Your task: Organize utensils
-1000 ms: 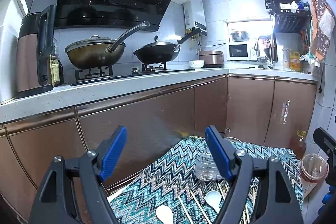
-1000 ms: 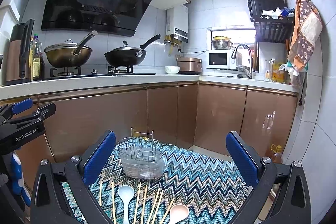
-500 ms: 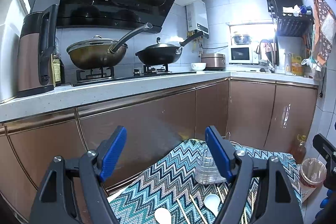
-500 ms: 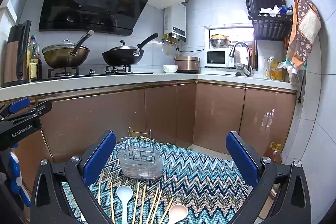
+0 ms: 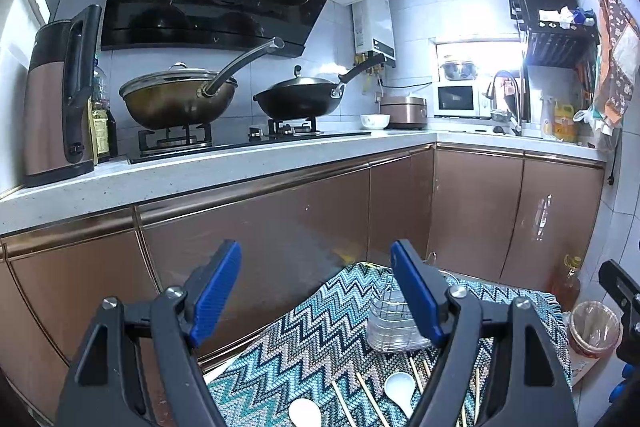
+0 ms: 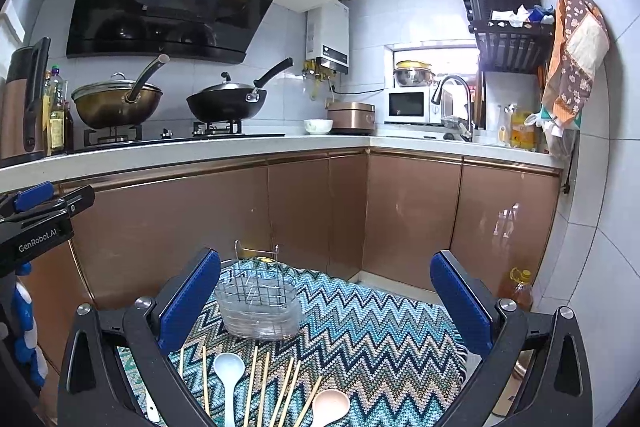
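A clear utensil holder with a wire grid (image 6: 259, 307) stands on a zigzag-patterned cloth (image 6: 380, 339). In front of it lie several wooden chopsticks (image 6: 251, 383), a white spoon (image 6: 229, 367) and a pinkish spoon (image 6: 330, 403). My right gripper (image 6: 326, 299) is open and empty, raised above the cloth. My left gripper (image 5: 316, 291) is open and empty, to the left of the holder (image 5: 394, 323). Its view shows two white spoons (image 5: 400, 385) and chopsticks (image 5: 372, 399) on the cloth (image 5: 312, 339).
Brown kitchen cabinets (image 6: 312, 211) stand behind the cloth under a white counter (image 6: 200, 151) with two woks (image 6: 224, 105). An oil bottle (image 6: 520, 291) stands on the floor at right. A jar (image 5: 592, 327) sits right of the cloth. The left gripper's body (image 6: 36, 227) shows at left.
Both views have shifted slightly; the holder and utensils sit a little higher and nearer in the frames. Both grippers stay open and empty.
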`<state>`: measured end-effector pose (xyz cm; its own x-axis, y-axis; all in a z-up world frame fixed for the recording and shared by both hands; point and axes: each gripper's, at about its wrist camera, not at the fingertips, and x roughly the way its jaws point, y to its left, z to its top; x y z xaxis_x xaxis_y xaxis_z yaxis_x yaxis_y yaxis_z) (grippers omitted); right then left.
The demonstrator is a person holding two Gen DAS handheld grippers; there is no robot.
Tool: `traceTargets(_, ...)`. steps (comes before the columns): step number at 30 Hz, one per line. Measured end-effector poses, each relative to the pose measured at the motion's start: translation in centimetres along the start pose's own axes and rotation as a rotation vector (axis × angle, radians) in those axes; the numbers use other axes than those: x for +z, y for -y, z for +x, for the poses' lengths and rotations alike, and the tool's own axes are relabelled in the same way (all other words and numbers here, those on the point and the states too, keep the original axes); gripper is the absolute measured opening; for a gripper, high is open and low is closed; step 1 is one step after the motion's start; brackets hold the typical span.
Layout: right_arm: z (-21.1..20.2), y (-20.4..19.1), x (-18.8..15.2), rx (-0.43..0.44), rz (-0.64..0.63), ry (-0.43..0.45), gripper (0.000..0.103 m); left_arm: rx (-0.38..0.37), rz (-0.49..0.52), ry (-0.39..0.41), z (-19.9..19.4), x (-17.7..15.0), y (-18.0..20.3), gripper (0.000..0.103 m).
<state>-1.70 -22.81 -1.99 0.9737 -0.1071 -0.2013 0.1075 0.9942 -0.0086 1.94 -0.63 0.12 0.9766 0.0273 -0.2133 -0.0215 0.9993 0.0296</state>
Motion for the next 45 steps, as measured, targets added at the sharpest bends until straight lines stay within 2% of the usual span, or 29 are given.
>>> traceTargets(8, 0.8, -0.1, -0.3, -0.009, -0.012, -0.026, 0.103, -0.015, 0.001, -0.011, 0.6, -0.2, 0.2, 0.076)
traceTargets(19, 1.1, -0.8, -0.1, -0.012, -0.04, -0.024, 0.103, -0.041, -0.061, 0.0, 0.9, -0.3, -1.0, 0.076)
traceTargets(28, 1.7, -1.0, -0.3, 0.052, -0.047, -0.049, 0.103, -0.051, -0.071, -0.046, 2.0, -0.4, -2.4, 0.076)
traceTargets(31, 2.3, -0.4, -1.0, 0.084, -0.039, -0.093, 0.103, -0.087, -0.044, -0.14, 3.5, -1.4, -2.6, 0.076)
traceTargets(34, 3.2, 0.7, -2.2, 0.103, -0.025, -0.15, 0.103, -0.198, -0.068, -0.29, 5.6, -3.2, -2.9, 0.076)
traceTargets(37, 4.6, 2.5, -4.0, 0.132, 0.015, -0.242, 0.103, -0.279, -0.116, -0.446, 7.9, -5.7, -3.0, 0.076)
traceTargets(40, 6.8, 5.1, -6.3, 0.168, 0.102, -0.368, 0.099, -0.336, -0.162, -0.56, 9.9, -7.8, -2.8, 0.076)
traceTargets(43, 8.7, 6.8, -8.6, 0.18, 0.153, -0.472, 0.086, -0.383, -0.191, -0.654, 11.7, -10.1, -1.8, 0.075)
traceTargets(45, 9.9, 7.7, -10.1, 0.221, 0.199, -0.529, 0.071, -0.402, -0.203, -0.698, 12.7, -11.1, -1.1, 0.075)
